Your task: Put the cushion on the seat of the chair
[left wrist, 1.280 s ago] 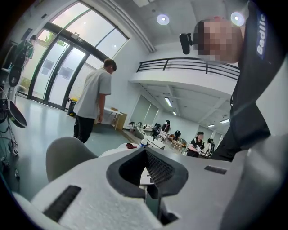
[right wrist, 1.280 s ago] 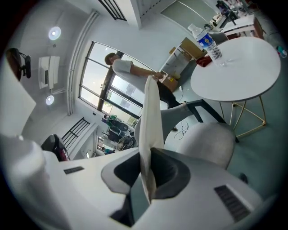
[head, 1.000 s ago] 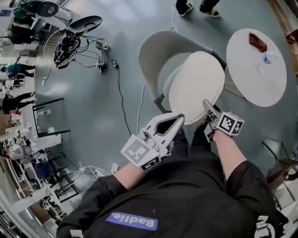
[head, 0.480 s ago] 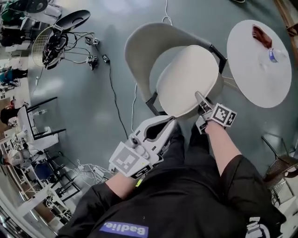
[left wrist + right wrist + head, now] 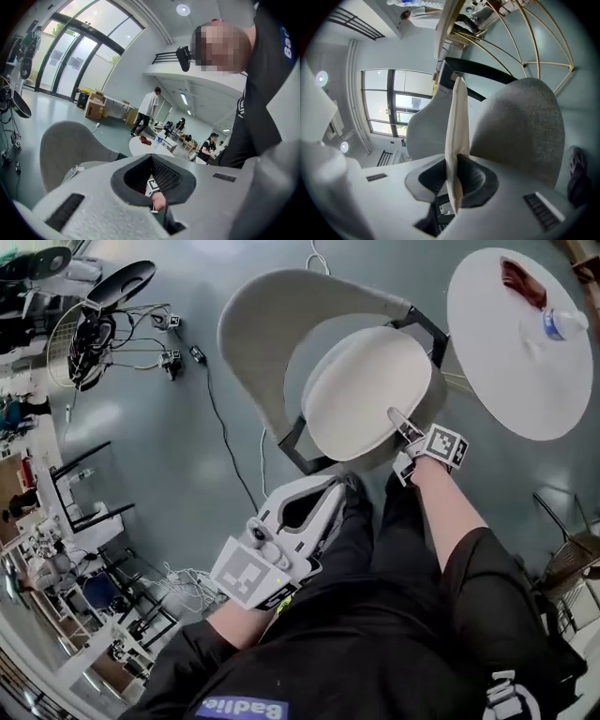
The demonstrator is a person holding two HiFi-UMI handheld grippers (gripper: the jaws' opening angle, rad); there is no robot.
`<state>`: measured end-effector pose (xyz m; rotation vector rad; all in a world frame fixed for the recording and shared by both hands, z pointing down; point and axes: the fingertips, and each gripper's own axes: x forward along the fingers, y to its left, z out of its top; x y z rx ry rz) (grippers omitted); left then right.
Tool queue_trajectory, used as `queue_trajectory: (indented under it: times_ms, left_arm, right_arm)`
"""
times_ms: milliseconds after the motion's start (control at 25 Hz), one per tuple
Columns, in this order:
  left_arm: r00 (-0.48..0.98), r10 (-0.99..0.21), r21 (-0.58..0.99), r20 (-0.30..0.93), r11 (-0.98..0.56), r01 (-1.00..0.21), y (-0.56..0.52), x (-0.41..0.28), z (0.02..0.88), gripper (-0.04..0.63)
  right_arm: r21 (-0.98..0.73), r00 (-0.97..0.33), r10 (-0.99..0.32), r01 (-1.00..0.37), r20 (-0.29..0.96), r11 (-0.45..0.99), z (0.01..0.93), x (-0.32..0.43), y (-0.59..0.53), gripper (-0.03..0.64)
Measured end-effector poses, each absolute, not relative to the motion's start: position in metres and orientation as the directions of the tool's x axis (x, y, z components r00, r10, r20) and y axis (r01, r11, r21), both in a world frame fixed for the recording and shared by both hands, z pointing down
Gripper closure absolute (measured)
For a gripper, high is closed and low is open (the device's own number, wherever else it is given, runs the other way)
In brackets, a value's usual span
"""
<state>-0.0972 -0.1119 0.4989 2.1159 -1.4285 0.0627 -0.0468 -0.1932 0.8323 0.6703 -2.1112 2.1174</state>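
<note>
A round cream cushion (image 5: 370, 390) lies tilted over the seat of a grey shell chair (image 5: 272, 324). My right gripper (image 5: 398, 420) is shut on the cushion's near edge. In the right gripper view, the cushion (image 5: 457, 117) runs edge-on out of the gripper's (image 5: 457, 157) jaws, with the chair's grey fabric (image 5: 520, 126) close behind it. My left gripper (image 5: 342, 487) hangs short of the chair's front left, its jaws shut with nothing in them. In the left gripper view, the chair back (image 5: 70, 145) rises beyond the gripper (image 5: 151, 155).
A round white table (image 5: 506, 371) stands right of the chair, bearing a bottle (image 5: 561, 324) and a dark red item (image 5: 520, 282). A black cable (image 5: 225, 427) and a heap of gear (image 5: 89, 329) lie on the floor at left. Several people (image 5: 147, 110) are far off.
My right gripper has sunk with the cushion, which has rolled flatter and now lies lower over the seat. The left gripper has dropped a little too.
</note>
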Motion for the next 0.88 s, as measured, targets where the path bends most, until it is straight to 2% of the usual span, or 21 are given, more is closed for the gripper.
queue_trajectory:
  times_ms: [360,640,760,880]
  left_arm:
    - [0.462,-0.78,0.451,0.422,-0.261,-0.853,-0.099,-0.089,0.525,0.583]
    - [0.503,-0.745,0.453,0.439,-0.3,-0.84,-0.108,-0.071,0.535,0.583]
    - [0.521,-0.732,0.454,0.439,-0.32,-0.832,-0.111,-0.063,0.534,0.583]
    - [0.537,-0.71,0.453,0.455,-0.335,-0.826,-0.109,-0.058,0.535,0.583]
  right_arm:
    - [-0.906,-0.871,-0.246,-0.407,0.424,-0.121,0.899,-0.017,-0.184,0.554]
    - [-0.899,-0.87,-0.228,-0.428,0.437,-0.091,0.922,-0.012,-0.18,0.551]
    - [-0.901,-0.878,-0.207,-0.426,0.433,-0.079,0.929,-0.015,-0.178,0.438]
    - [-0.904,-0.883,-0.192,-0.42,0.427,-0.081,0.936,-0.018,-0.175,0.415]
